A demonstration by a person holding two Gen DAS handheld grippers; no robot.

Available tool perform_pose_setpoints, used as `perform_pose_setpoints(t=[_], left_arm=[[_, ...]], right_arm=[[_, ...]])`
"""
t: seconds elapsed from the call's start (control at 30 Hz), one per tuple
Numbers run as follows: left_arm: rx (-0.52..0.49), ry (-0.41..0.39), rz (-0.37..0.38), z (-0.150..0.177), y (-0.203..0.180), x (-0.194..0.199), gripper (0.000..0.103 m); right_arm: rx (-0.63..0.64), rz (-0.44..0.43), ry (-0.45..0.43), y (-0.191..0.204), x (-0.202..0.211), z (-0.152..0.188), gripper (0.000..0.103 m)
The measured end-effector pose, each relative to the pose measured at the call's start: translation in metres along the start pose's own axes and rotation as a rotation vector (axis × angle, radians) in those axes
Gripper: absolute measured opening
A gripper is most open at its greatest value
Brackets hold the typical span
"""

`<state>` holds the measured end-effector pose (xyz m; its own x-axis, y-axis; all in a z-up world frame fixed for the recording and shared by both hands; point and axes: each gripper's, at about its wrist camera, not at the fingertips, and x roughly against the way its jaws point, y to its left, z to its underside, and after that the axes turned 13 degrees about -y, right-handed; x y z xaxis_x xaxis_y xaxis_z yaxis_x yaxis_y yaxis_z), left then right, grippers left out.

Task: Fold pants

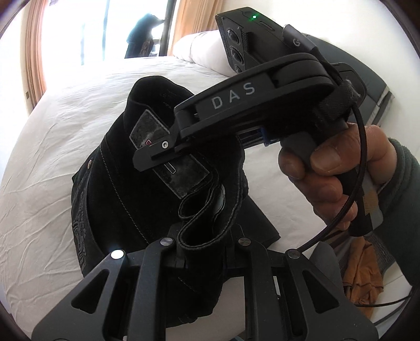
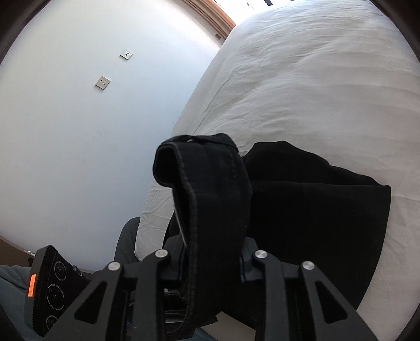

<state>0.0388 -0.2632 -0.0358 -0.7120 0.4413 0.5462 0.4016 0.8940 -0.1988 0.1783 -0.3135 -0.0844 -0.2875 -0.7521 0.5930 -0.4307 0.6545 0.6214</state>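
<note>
The black pants [image 1: 110,199] were bunched on the white bed [image 1: 47,157], one part lifted off the sheet, and no container was anywhere in shot. In the left wrist view, on the left, grey embroidery ran down a panel of the denim, pale stitching traced the seams and a small metal rivet [image 1: 90,163] caught the light. Toward the middle, the left gripper [image 1: 181,258] was pinched tight on a looped strip of the waistband. Above it the right gripper [image 1: 157,154] came in from the right, jaws close together on the cloth beside a fuzzy grey patch [image 1: 149,126] with a small red mark. Its body read "DAS" in grey letters, and a green light glowed on the camera block [image 1: 253,17] on top. Further right, a hand [image 1: 330,173] gripped the handle, a black cable [image 1: 359,157] curling past it, with tan fabric [image 1: 362,265] low at the edge.

In the right wrist view, two wall sockets [image 2: 102,82] sat on the pale wall at left. At centre the right gripper's fingers clamped a thick stitched fold of black denim standing upright, and the rest of the pants lay dark and flat on the bed to the right.
</note>
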Motion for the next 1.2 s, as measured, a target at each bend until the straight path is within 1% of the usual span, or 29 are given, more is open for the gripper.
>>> perform_pose_setpoints(t=[0.17, 0.2, 0.3, 0.33, 0.47, 0.53, 0.67, 0.7, 0.73, 0.77, 0.8, 0.83, 0.87, 0.9, 0.93, 1.0, 1.03, 1.07, 1.1, 1.17, 1.2], left_arm=[[-0.058, 0.031, 0.020, -0.009, -0.030, -0.034, 0.014], [-0.061, 0.039, 0.029, -0.005, -0.036, -0.031, 0.014], [-0.081, 0.072, 0.044, -0.004, -0.057, -0.058, 0.014], [-0.080, 0.083, 0.047, -0.001, -0.054, -0.063, 0.014], [-0.069, 0.153, 0.050, 0.010, -0.060, -0.101, 0.014], [-0.075, 0.168, 0.046, 0.012, -0.055, -0.114, 0.014], [-0.078, 0.203, 0.048, 0.019, -0.048, -0.129, 0.016], [-0.067, 0.214, 0.052, 0.018, -0.045, -0.131, 0.017], [-0.051, 0.226, 0.064, 0.018, -0.043, -0.133, 0.022], [-0.028, 0.233, 0.084, 0.018, -0.041, -0.132, 0.032], [-0.008, 0.233, 0.101, 0.018, -0.038, -0.129, 0.042], [0.013, 0.220, 0.120, 0.016, -0.035, -0.122, 0.067], [0.033, 0.192, 0.140, 0.014, -0.032, -0.112, 0.076], [0.040, 0.166, 0.151, 0.012, -0.030, -0.102, 0.077], [0.040, 0.150, 0.167, 0.008, -0.027, -0.091, 0.077], [0.057, 0.129, 0.182, 0.002, -0.017, -0.078, 0.077], [0.079, 0.107, 0.172, -0.003, -0.008, -0.072, 0.077], [0.110, 0.083, 0.153, -0.008, 0.005, -0.065, 0.078], [0.136, 0.064, 0.136, -0.011, 0.018, -0.059, 0.078], [0.177, 0.027, 0.093, -0.017, 0.044, -0.051, 0.079], [0.194, 0.016, 0.063, -0.018, 0.057, -0.049, 0.079]], right_arm=[[-0.005, 0.029, -0.021, -0.021, 0.020, -0.004, 0.023], [-0.014, 0.033, -0.026, -0.028, 0.023, -0.004, 0.023], [-0.056, 0.042, -0.035, -0.056, 0.029, -0.003, 0.022], [-0.078, 0.043, -0.033, -0.069, 0.030, 0.000, 0.022], [-0.132, 0.062, -0.014, -0.111, 0.023, 0.010, 0.022], [-0.166, 0.062, -0.013, -0.129, 0.018, 0.015, 0.022], [-0.217, 0.015, -0.022, -0.147, 0.018, 0.025, 0.023], [-0.229, 0.012, -0.018, -0.151, 0.016, 0.026, 0.028], [-0.241, 0.014, -0.019, -0.156, 0.014, 0.027, 0.029], [-0.259, 0.002, -0.022, -0.160, 0.013, 0.028, 0.031], [-0.271, -0.014, -0.028, -0.162, 0.014, 0.028, 0.034], [-0.276, -0.022, -0.036, -0.162, 0.016, 0.028, 0.039], [-0.274, -0.023, -0.041, -0.162, 0.016, 0.026, 0.042], [-0.272, -0.022, -0.048, -0.161, 0.018, 0.025, 0.051], [-0.274, -0.022, -0.057, -0.161, 0.021, 0.024, 0.062], [-0.295, -0.009, -0.087, -0.163, 0.031, 0.021, 0.076], [-0.309, -0.001, -0.110, -0.163, 0.038, 0.020, 0.078], [-0.321, 0.031, -0.136, -0.165, 0.048, 0.018, 0.080], [-0.330, 0.069, -0.155, -0.166, 0.056, 0.018, 0.085], [-0.335, 0.165, -0.208, -0.167, 0.078, 0.017, 0.085], [-0.317, 0.220, -0.224, -0.162, 0.087, 0.017, 0.085]])
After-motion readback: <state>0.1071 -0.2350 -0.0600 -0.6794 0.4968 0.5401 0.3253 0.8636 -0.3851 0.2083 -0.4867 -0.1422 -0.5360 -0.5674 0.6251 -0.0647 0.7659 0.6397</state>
